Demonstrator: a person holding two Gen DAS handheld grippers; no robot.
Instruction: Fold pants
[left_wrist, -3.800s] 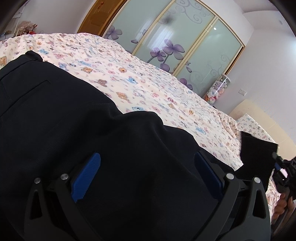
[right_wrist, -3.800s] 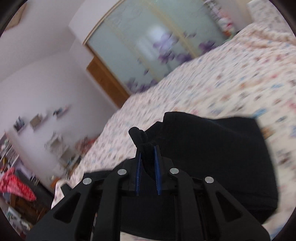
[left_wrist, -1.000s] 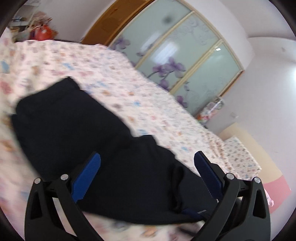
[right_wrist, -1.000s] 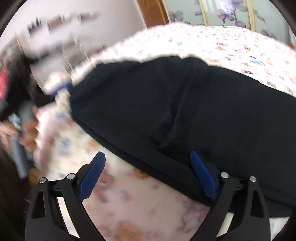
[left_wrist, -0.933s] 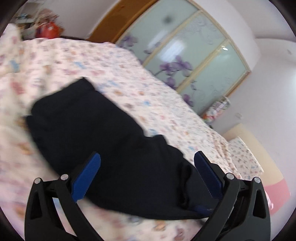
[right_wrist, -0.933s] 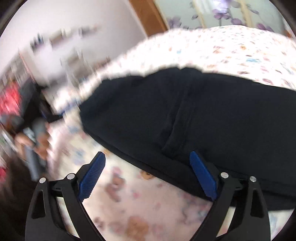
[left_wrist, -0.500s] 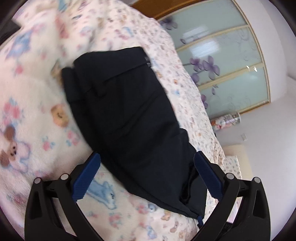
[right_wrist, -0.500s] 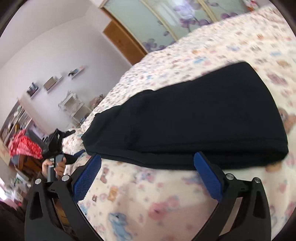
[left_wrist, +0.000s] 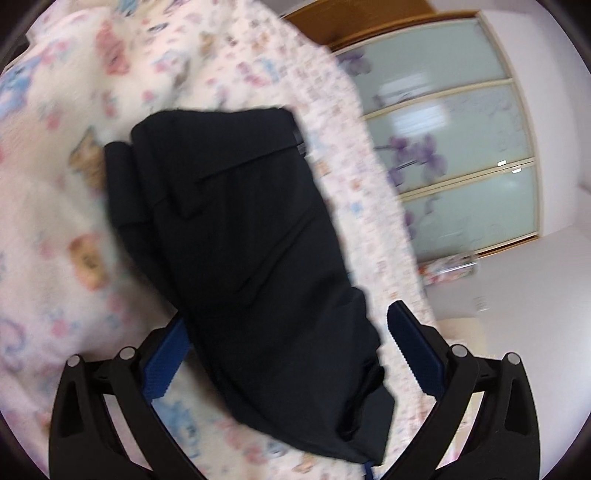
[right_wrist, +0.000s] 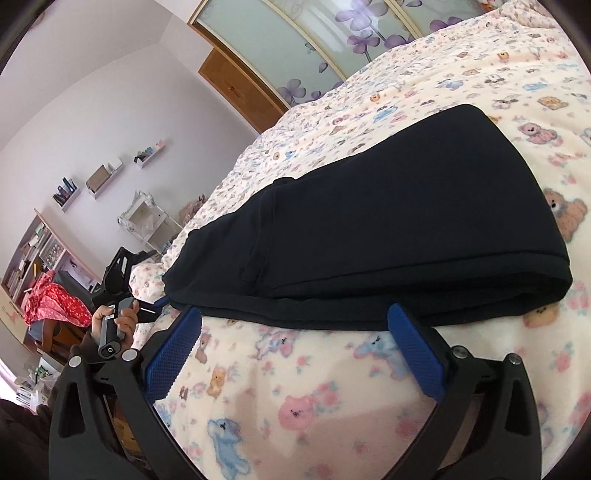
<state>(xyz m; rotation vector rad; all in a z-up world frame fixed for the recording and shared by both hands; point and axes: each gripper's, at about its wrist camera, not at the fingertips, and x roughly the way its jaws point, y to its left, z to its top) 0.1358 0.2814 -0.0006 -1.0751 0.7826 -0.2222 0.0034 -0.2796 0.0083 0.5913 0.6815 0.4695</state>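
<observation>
The black pants (left_wrist: 240, 236) lie folded in a thick bundle on the bear-print bedspread (left_wrist: 62, 206). In the left wrist view, my left gripper (left_wrist: 291, 350) is open, and the bundle's near end reaches in between its blue pads (left_wrist: 413, 350) without being pressed. From the right wrist, the pants (right_wrist: 388, 221) run across the bed with their folded long edge facing me. My right gripper (right_wrist: 293, 347) is wide open just short of that edge, with only bedspread (right_wrist: 295, 398) between its fingers. A hand (right_wrist: 123, 319) holds the left gripper's handle at the pants' left end.
Frosted sliding wardrobe doors (right_wrist: 295, 33) with purple flowers stand behind the bed, beside a wooden door (right_wrist: 240, 88). Wall shelves (right_wrist: 99, 181), a bookcase and a red cloth (right_wrist: 55, 302) sit off the bed's left side. Bedspread stretches to the right.
The right gripper, shut on pants fabric at first, now stands wide open. Both grippers have drawn back and rolled, so the whole folded bundle shows, and the left has sunk toward the bed.
</observation>
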